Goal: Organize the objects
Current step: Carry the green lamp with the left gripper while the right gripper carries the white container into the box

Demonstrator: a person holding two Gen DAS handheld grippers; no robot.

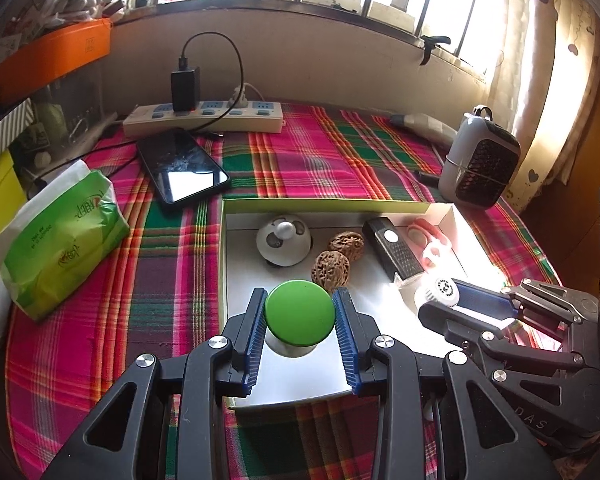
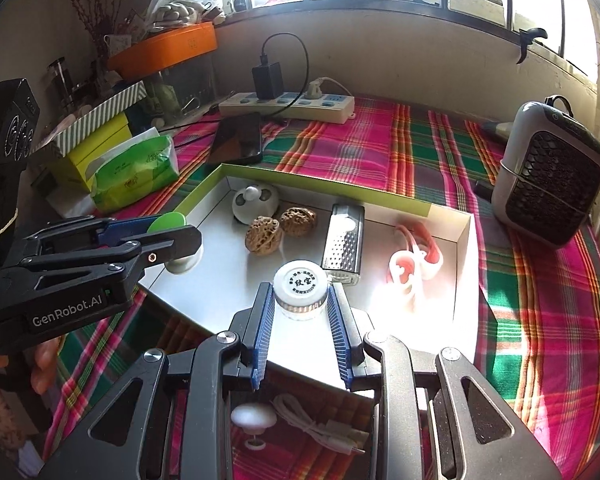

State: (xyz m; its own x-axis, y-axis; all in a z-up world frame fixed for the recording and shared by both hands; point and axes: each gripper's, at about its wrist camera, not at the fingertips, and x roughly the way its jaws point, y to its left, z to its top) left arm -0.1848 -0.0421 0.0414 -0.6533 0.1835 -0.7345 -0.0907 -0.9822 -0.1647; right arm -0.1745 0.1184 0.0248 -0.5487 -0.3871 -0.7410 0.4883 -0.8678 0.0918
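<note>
A shallow white box with a green rim point(image 1: 324, 200) point(image 2: 320, 182) lies on the plaid cloth. My left gripper point(image 1: 300, 310) is shut on a green-capped jar point(image 1: 300, 312) point(image 2: 168, 222) over the box's near left part. My right gripper point(image 2: 301, 292) is shut on a small white-lidded jar point(image 2: 300, 286) point(image 1: 440, 290) over the box's near middle. Inside the box lie a white round gadget point(image 1: 284, 240) point(image 2: 256, 202), two walnuts point(image 1: 330, 266) point(image 2: 262, 234), a black grater-like device point(image 1: 394, 252) point(image 2: 342, 240) and pink earphones point(image 1: 430, 242) point(image 2: 414, 264).
Around the box stand a green tissue pack point(image 1: 64, 240), a black phone point(image 1: 182, 170), a power strip point(image 1: 204, 116) and a small grey heater point(image 1: 480, 160) point(image 2: 548, 184). A white cable point(image 2: 320, 428) and a white knob point(image 2: 254, 416) lie on the cloth near the right gripper.
</note>
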